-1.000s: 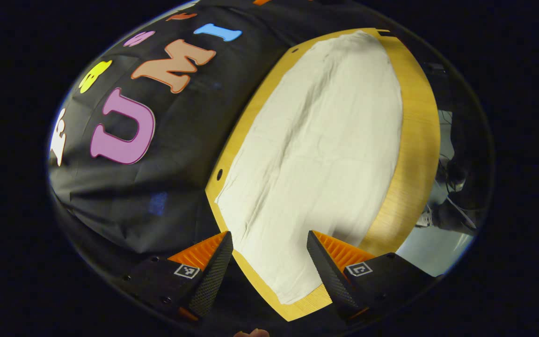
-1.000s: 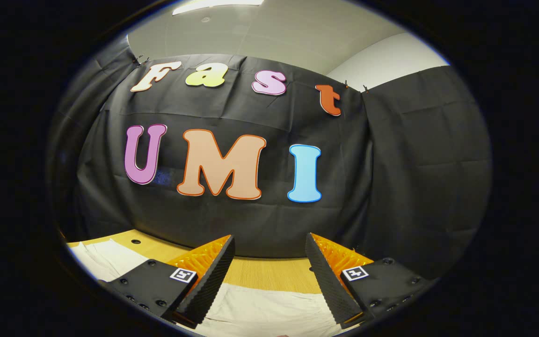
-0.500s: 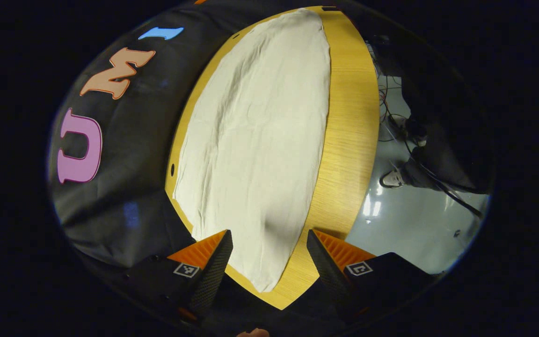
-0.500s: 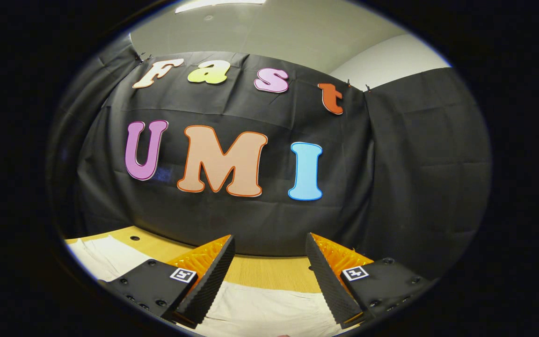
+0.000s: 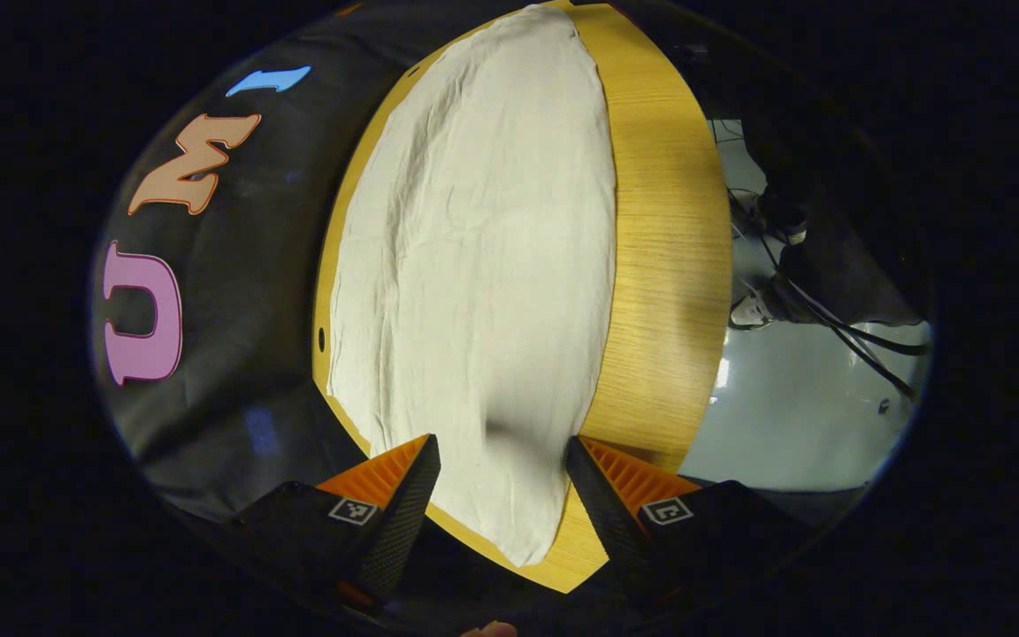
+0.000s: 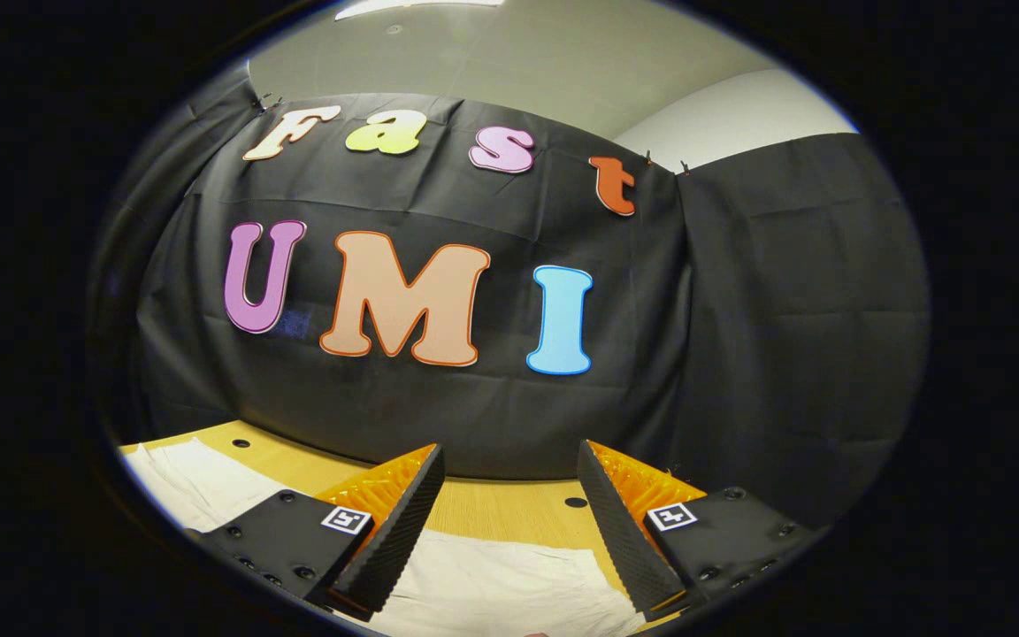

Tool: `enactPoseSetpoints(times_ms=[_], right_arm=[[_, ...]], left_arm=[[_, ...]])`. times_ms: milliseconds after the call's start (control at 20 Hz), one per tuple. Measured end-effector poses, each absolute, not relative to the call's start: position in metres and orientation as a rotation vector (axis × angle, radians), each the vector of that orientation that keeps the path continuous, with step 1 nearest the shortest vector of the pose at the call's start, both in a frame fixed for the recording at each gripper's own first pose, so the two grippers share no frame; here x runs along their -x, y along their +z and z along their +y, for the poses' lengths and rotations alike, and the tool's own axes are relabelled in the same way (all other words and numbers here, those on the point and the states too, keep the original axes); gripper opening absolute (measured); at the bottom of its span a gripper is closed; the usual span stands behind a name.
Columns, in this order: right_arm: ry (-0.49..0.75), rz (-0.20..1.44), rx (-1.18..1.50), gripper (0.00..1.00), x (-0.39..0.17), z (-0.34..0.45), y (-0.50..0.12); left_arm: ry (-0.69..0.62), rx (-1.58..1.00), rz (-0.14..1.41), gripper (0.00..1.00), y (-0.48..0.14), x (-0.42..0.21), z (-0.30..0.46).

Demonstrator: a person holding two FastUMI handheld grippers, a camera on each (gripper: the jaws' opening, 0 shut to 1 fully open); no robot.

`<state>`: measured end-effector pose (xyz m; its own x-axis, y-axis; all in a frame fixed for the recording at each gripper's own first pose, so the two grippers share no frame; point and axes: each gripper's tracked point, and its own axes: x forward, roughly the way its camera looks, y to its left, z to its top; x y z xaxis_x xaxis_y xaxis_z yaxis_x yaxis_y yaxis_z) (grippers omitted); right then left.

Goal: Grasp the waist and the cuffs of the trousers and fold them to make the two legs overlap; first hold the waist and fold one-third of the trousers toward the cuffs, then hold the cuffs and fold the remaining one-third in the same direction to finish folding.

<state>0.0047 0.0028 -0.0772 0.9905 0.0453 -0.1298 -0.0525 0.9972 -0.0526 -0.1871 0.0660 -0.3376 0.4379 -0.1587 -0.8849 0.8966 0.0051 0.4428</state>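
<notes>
The trousers (image 5: 483,265) lie flat along the wooden bench (image 5: 664,265), running from 12 o'clock down to 6 o'clock in the left gripper view. The left claw (image 5: 501,482) is wide open over their near end, holding nothing. The right claw (image 6: 509,495) is open too, with pale cloth under it at 6 o'clock. Which end is the waist is hard to tell. A pinch could catch just one layer, and then the legs would not line up.
</notes>
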Motion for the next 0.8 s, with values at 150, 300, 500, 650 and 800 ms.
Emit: enactPoseSetpoints(times_ms=[150,300,500,650,800], right_arm=[[0.039,0.133,0.059,0.97,-0.002,-0.001,-0.077],[0.035,0.134,0.065,0.97,0.001,-0.004,-0.078],[0.042,0.133,0.077,0.98,0.002,-0.005,-0.078],[0.058,0.136,0.116,0.97,0.004,-0.009,-0.079],[0.087,0.142,0.181,0.98,0.009,-0.013,-0.085]], left_arm=[[-0.946,-1.307,0.726,0.93,-0.34,0.176,0.062],[-0.929,-1.285,0.736,0.88,-0.34,0.173,0.062],[-0.926,-1.25,0.781,0.66,-0.348,0.183,0.062],[-0.942,-1.262,0.805,0.34,-0.354,0.191,0.062],[-0.939,-1.278,0.808,0.03,-0.356,0.197,0.061]])
